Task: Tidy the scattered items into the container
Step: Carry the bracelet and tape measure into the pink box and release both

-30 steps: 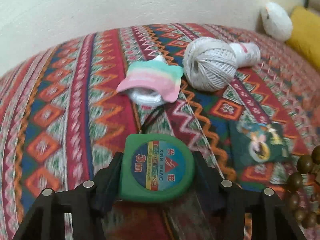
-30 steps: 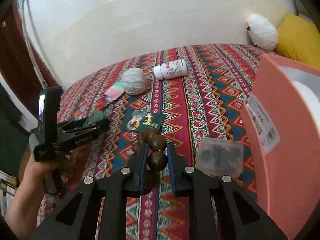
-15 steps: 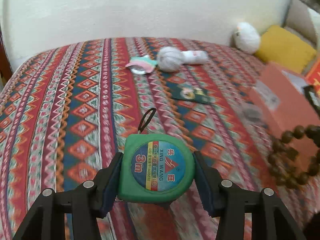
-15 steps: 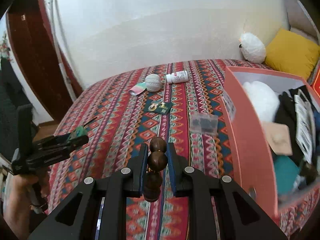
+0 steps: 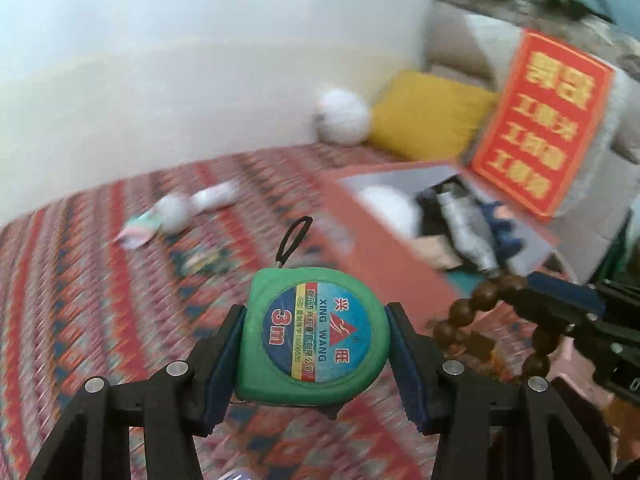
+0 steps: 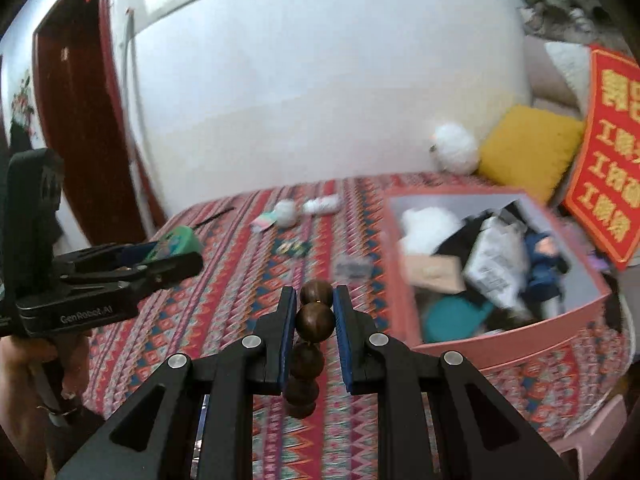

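My left gripper (image 5: pixel 316 356) is shut on a green tape measure (image 5: pixel 314 332) labelled 3m, held in the air above the patterned bedspread. My right gripper (image 6: pixel 315 320) is shut on a string of dark wooden beads (image 6: pixel 314 318) that hangs down between its fingers; the beads (image 5: pixel 472 320) also show at the right of the left wrist view. The pink box (image 6: pixel 520 340), part filled with clothes and packets, lies to the right of both grippers. From the right wrist view the left gripper (image 6: pixel 176 256) with the tape measure (image 6: pixel 174 242) is at the left.
On the bedspread (image 6: pixel 240 280) lie a ball of twine (image 6: pixel 286 213), a white bottle (image 6: pixel 322 204), a pastel pouch (image 6: pixel 264 221), a dark green card (image 6: pixel 292 247) and a clear packet (image 6: pixel 352 268). A white plush (image 6: pixel 456 148), yellow cushion (image 6: pixel 528 144) and red sign (image 6: pixel 612 152) stand behind the box.
Both grippers have risen and swung right toward the pink box, each keeping its hold. The box interior has come into fuller view and the loose items look farther away.
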Demonstrator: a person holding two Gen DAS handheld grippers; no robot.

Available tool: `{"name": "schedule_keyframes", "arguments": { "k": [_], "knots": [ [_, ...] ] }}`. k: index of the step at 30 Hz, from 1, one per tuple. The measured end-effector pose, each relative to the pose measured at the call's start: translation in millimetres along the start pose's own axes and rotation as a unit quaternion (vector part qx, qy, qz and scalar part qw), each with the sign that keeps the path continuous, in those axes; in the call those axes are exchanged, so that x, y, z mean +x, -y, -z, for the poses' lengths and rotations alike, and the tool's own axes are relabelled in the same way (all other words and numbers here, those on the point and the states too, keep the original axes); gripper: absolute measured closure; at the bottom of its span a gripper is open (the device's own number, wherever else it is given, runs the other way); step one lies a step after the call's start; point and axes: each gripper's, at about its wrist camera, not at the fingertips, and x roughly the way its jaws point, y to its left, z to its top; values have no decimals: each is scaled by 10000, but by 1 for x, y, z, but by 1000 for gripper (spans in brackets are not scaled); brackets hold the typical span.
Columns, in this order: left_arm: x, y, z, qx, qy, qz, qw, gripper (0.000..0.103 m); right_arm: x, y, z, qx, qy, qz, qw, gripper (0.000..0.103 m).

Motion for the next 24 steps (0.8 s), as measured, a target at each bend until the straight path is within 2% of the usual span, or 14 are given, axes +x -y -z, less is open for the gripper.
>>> {"name": "schedule_keyframes", "arguments": {
  "k": [5, 11, 17, 21, 24],
  "knots": [
    [37, 68, -53, 443, -22, 430, 9981, 46, -28, 57, -32, 59, 398, 636, 9972, 83],
    [112, 138, -102, 868, -224, 785, 9929, 46, -21, 128, -62, 196, 438, 1150, 9922, 83],
    [170, 167, -121, 1107, -447, 800, 9896, 46, 27, 179, -76, 357, 329, 1126, 9925, 83],
    [192, 167, -128, 1054, -496, 774, 9902, 46, 51, 197, -78, 415, 277, 1086, 9928, 83],
    [201, 168, -129, 1055, -491, 587, 9915, 45, 63, 200, -75, 359, 200, 1203, 9919, 83]
  ]
}}
